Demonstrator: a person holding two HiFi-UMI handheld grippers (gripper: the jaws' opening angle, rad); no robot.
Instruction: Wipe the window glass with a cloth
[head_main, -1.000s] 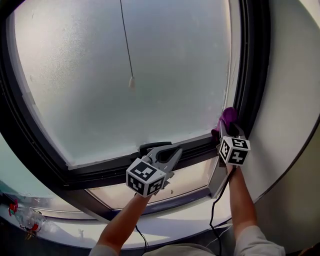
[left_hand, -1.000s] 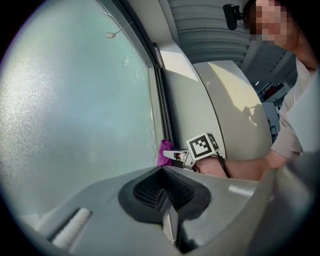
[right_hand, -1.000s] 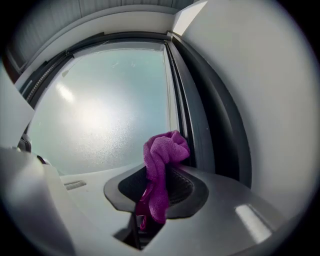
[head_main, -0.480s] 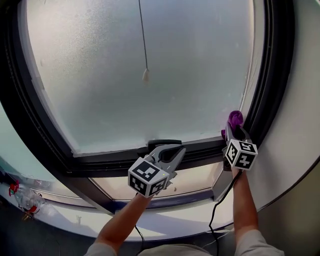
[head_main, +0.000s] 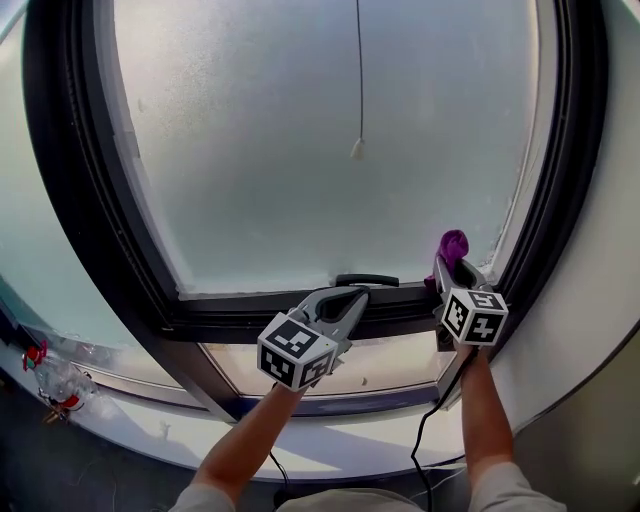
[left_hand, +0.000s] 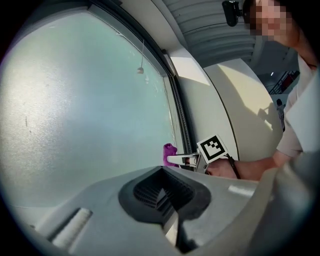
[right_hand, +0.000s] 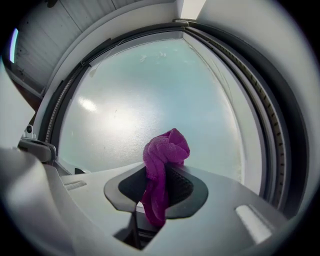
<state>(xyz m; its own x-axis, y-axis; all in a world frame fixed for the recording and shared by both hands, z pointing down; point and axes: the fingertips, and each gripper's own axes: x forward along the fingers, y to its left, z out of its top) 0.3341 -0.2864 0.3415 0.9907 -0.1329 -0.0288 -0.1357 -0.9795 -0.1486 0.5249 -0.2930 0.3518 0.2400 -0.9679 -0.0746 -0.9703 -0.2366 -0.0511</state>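
In the head view my right gripper (head_main: 452, 264) is clenched on a bunched purple terry cloth (head_main: 453, 244). The cloth sits at the lower right corner of the frosted window glass (head_main: 330, 130), just beside the black window frame (head_main: 578, 180). My left gripper (head_main: 349, 296) hovers near the black handle (head_main: 366, 280) on the bottom rail. The left gripper view shows its pads pressed together with nothing between them, and the cloth far off against the pane. In the right gripper view the wad pokes out past the pinched pads, its tail hanging down between them, with glass filling everything ahead. I cannot tell whether it touches the pane. I judge I am wiping along the corner. Next I need to press the wad flat and sweep across, gripping firmly so it cannot slip.
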